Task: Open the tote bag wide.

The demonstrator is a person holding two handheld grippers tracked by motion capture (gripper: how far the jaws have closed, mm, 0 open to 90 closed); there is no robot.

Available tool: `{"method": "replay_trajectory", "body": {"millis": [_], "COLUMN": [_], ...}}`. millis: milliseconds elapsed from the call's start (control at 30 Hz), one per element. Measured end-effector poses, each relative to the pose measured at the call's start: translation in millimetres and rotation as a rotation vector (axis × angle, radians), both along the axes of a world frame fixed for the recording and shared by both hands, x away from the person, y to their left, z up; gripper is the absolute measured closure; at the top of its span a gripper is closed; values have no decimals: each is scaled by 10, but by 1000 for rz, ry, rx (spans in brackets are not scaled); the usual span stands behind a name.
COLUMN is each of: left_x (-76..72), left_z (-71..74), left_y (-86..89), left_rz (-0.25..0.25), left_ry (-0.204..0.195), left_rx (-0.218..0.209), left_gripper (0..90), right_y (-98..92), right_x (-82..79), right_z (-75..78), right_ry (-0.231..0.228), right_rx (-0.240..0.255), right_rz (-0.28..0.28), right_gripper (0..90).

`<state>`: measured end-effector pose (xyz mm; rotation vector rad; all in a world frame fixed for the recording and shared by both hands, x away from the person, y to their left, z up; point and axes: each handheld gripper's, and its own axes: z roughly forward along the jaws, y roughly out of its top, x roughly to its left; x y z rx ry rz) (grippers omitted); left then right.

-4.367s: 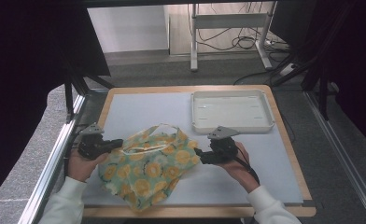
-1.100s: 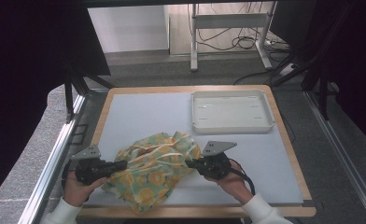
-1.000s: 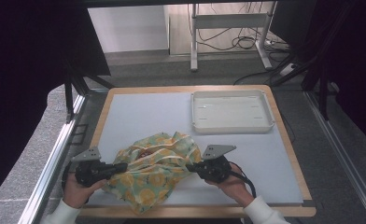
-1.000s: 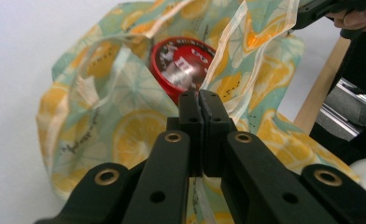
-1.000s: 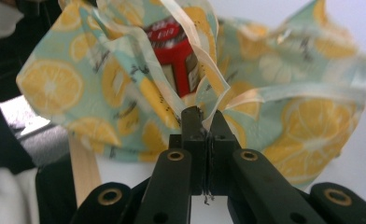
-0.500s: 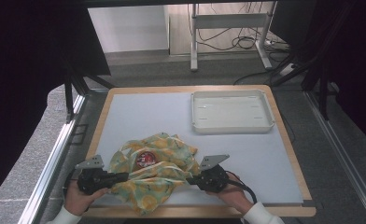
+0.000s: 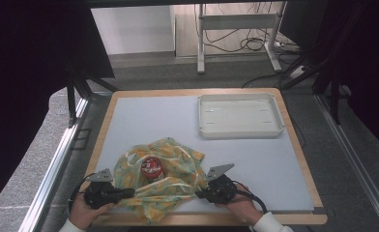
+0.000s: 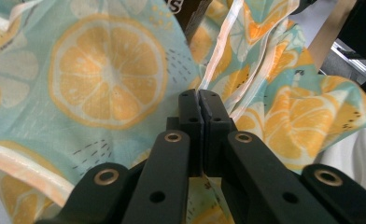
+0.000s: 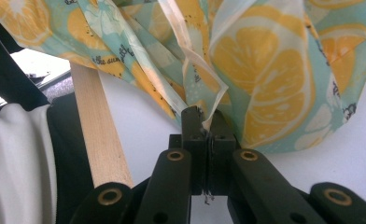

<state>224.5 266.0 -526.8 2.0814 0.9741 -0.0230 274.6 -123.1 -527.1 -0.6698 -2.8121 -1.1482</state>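
Note:
A light-blue cloth bag printed with orange lemon slices lies near the table's front edge, its mouth spread open. Inside it stands a red-topped can. My left gripper is shut on the bag's left rim; in the left gripper view its jaws pinch the fabric. At the bag's right side my right gripper is shut on a pale trim strip, which its own view shows against the lemon fabric.
A white rectangular tray sits at the back right of the grey table top. The wooden table edge runs just beside the right gripper. Both hands rest at the front edge.
Both grippers have come down and toward the front edge with the bag. The bag has sunk and spread flatter, and the red-topped can inside now shows.

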Motion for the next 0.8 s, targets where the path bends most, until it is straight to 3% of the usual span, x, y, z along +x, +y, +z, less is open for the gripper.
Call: {"method": "replay_trajectory", "body": {"millis": [67, 433, 567, 600, 633, 667, 800], "left_x": [19, 66, 57, 49, 43, 36, 15], "left_z": [-30, -27, -18, -3, 17, 41, 146], "left_y": [-18, -40, -24, -13, 7, 31, 166], "left_rz": [6, 31, 41, 45, 43, 48, 92], "left_ry": [5, -11, -20, -30, -43, -55, -97], "left_rx": [18, 26, 25, 21, 16, 7, -52], "left_gripper": [893, 821, 693, 693, 637, 520, 418], "right_y": [1, 13, 14, 12, 7, -15, -86], "right_x": [12, 27, 17, 10, 1, -18, -36], "right_z": [-18, -22, -14, -7, 2, 30, 89], "right_ry": [1, -24, -43, -51, -61, -81, -109], "right_rx": [-7, -7, -7, -7, -6, 2, 32], "right_rz": [-4, -22, -25, -25, -27, -39, -77], "right_gripper": [872, 836, 728, 685, 643, 550, 484]}}
